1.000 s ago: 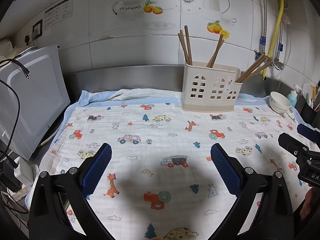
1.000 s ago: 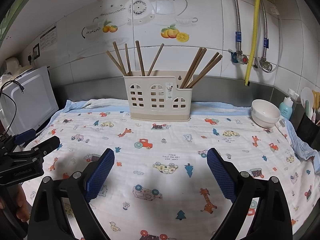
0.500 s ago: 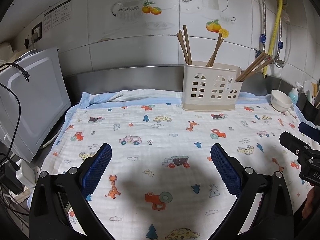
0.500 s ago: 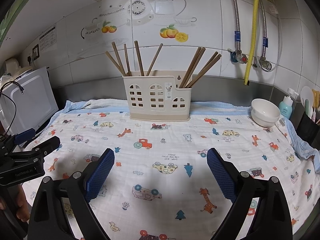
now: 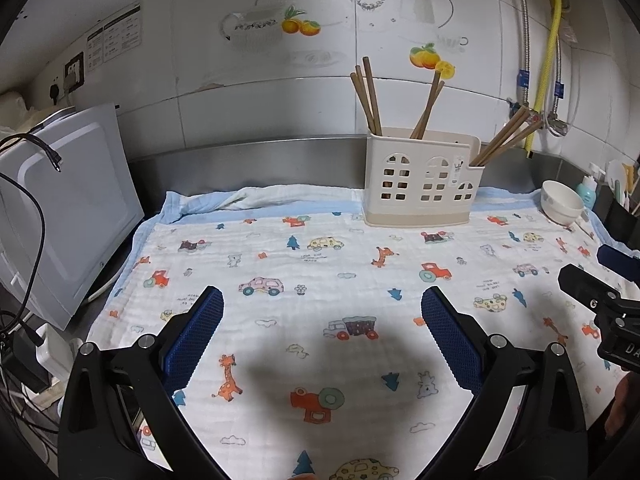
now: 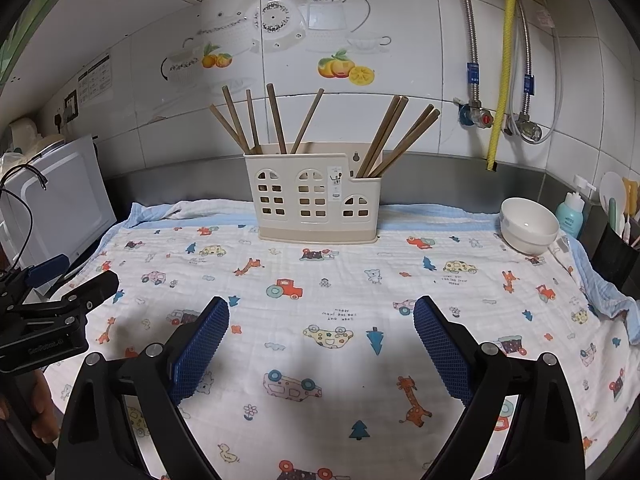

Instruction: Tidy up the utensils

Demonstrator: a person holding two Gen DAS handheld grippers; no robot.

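A cream plastic utensil holder (image 6: 316,196) stands at the back of the patterned cloth, also seen in the left wrist view (image 5: 420,184). Several brown wooden chopsticks (image 6: 276,120) stand in its taller left part and several more (image 6: 400,136) lean in its lower right part. My left gripper (image 5: 322,304) is open and empty above the cloth, well short of the holder. My right gripper (image 6: 320,312) is open and empty, also well in front of the holder.
A white bowl (image 6: 528,224) sits at the back right on the cloth (image 6: 360,280). A white appliance (image 5: 64,200) with cables stands at the left. A teal bottle (image 6: 572,212) and a dark utensil tub (image 6: 616,252) are at the far right. Pipes run down the tiled wall.
Both grippers stay open and empty. The left wrist view has drawn back and shifted slightly, so the holder sits a little farther left in it.
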